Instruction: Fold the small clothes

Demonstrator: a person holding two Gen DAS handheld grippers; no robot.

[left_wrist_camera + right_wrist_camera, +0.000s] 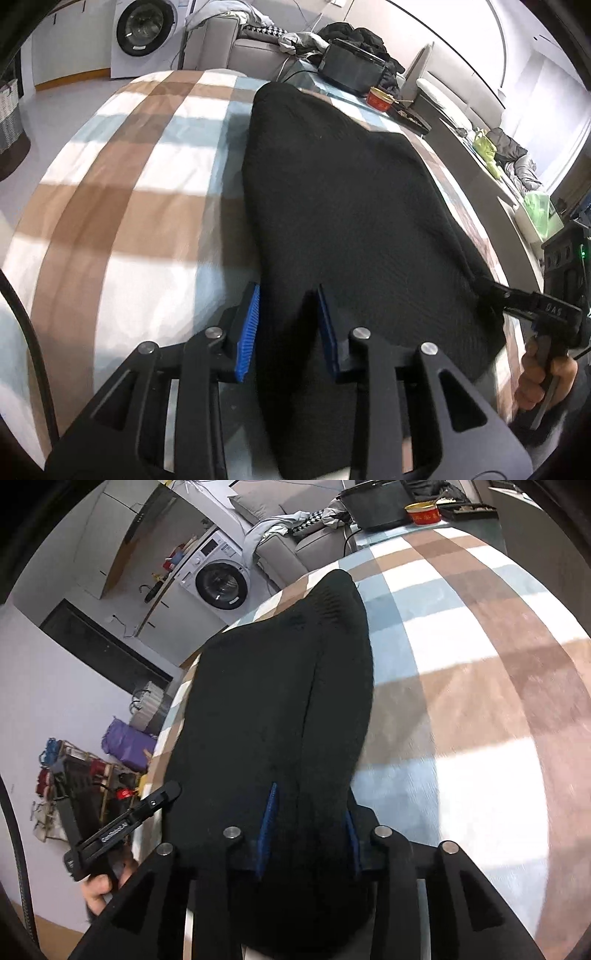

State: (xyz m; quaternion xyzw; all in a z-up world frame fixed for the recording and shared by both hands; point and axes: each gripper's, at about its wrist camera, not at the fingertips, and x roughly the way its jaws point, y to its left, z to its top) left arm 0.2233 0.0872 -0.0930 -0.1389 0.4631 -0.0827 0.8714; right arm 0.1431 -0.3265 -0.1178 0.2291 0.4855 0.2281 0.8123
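Note:
A black knit garment (pixel 343 192) lies lengthwise on the table's checked brown, blue and white cloth (pixel 129 177), its near end raised toward both grippers. My left gripper (pixel 287 291) is shut on the near left part, with black fabric bunched between its blue pads (pixel 245 332). In the same view my right gripper (pixel 484 286) pinches the garment's near right corner, with a hand on its handle. The right wrist view shows the garment (pixel 266 701) running away from my right gripper (pixel 310 801), fabric filling its jaws, and my left gripper (pixel 173 788) at the garment's left edge.
At the table's far end stand a black box (pixel 351 70) and a red tin (pixel 380 99). Beyond are a grey sofa (pixel 255 50) with piled clothes and a washing machine (pixel 144 31). A basket (pixel 9 110) and floor clutter (pixel 85 775) sit off the table's left side.

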